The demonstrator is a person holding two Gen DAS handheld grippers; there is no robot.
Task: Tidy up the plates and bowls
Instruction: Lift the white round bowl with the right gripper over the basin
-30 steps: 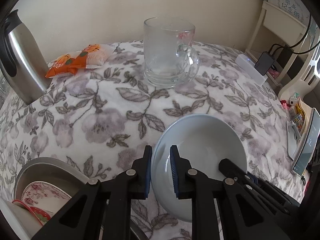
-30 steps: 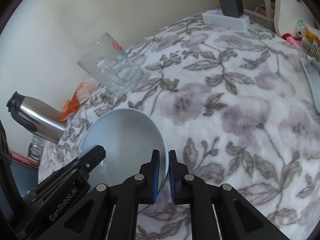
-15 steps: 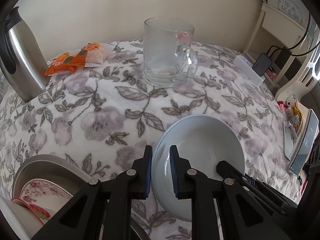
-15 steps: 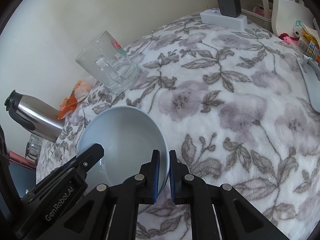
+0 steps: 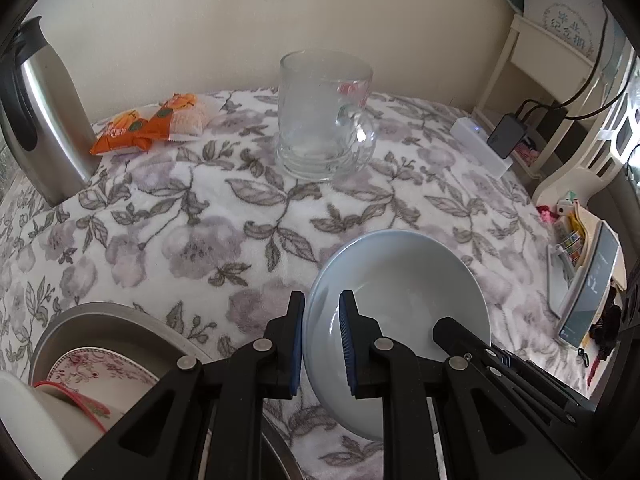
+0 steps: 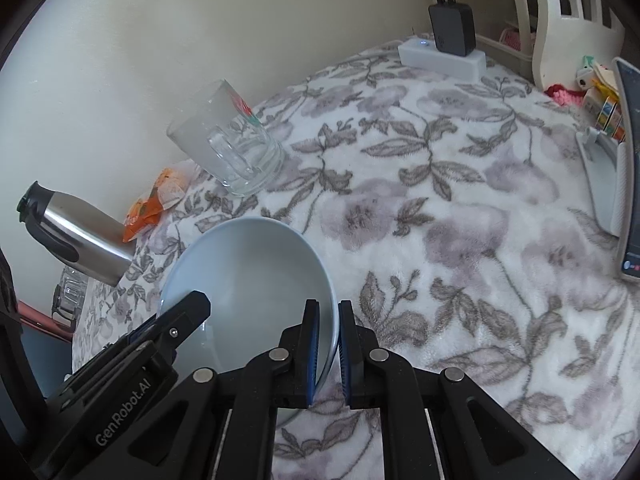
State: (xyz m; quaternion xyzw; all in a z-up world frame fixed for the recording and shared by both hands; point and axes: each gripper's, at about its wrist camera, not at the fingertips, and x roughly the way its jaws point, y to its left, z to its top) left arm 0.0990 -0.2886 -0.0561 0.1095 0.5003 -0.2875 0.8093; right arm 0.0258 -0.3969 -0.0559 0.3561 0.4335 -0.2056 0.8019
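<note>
A pale blue bowl (image 5: 400, 280) hangs above the flowered tablecloth, held by both grippers. My left gripper (image 5: 322, 344) is shut on the bowl's left rim. My right gripper (image 6: 328, 350) is shut on the bowl's right rim; the bowl (image 6: 248, 268) fills the lower left of the right wrist view. A metal basin (image 5: 120, 320) at the lower left holds a flowered plate (image 5: 100, 368) and a white bowl with a red rim (image 5: 36, 424).
A glass mug (image 5: 324, 116) stands at the back middle. A steel flask (image 5: 40, 120) is at the far left, an orange snack packet (image 5: 148, 124) beside it. A white power strip with a black charger (image 6: 444, 52) and a phone stand (image 6: 612, 184) are on the right.
Both grippers and the bowl have shifted slightly; the view has drifted a little back and to the right. The grip on the bowl is unchanged.
</note>
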